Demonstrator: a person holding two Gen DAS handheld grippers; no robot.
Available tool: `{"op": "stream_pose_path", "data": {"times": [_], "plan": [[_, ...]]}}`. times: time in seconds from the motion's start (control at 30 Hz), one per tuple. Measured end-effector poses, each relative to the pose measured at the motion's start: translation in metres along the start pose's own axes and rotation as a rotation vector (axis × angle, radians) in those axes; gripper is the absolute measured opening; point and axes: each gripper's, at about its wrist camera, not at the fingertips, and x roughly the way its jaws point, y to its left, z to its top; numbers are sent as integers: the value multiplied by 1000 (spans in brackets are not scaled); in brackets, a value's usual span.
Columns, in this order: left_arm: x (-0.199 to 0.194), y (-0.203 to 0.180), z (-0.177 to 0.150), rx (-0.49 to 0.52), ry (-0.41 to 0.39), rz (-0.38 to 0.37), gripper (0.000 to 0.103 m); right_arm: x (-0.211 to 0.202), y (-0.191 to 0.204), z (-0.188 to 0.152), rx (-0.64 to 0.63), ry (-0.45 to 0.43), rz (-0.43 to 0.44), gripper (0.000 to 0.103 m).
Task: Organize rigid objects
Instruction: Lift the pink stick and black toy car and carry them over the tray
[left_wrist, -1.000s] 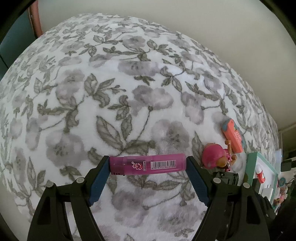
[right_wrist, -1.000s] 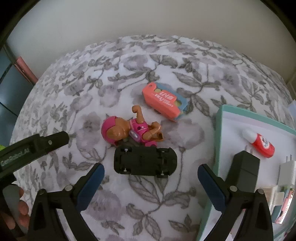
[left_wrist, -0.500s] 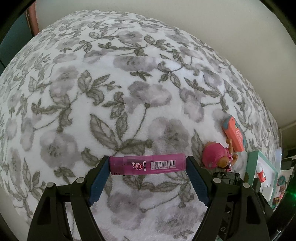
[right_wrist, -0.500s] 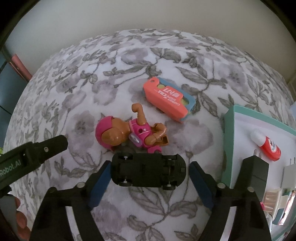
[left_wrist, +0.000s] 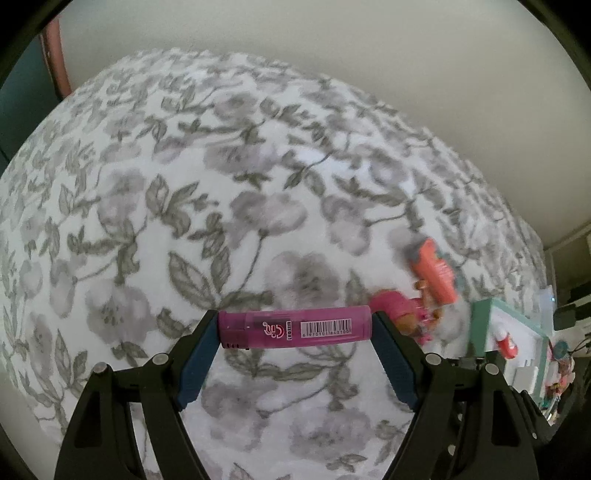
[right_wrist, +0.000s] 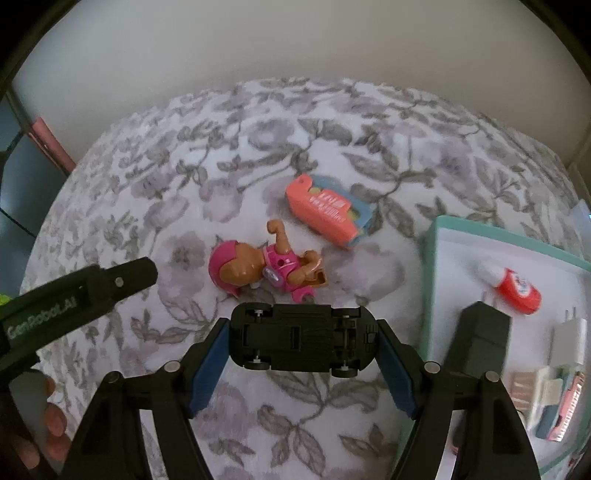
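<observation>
Both grips were made: the left gripper clamped the pink lighter endwise, the right gripper the upturned black toy car. Next, I judged, came carrying them to the tray.

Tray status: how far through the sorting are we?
Done: the teal tray already holds a red-and-white bottle, a black block and a white plug. In hand: left gripper clamps the pink lighter; right gripper clamps the upturned black toy car. Left on the floral cloth: the pink-helmeted figure and orange box.
</observation>
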Motion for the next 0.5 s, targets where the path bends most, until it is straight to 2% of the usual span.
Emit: {"op": "stream_pose_path", "data": {"times": [0.33, 0.5], "plan": [[-43, -46, -3, 111, -103, -46, 82, -58, -40, -10, 84, -80, -23, 78], [-52, -92, -13, 250, -139, -19, 82, -77, -79, -20, 172, -85, -35, 78]]}}
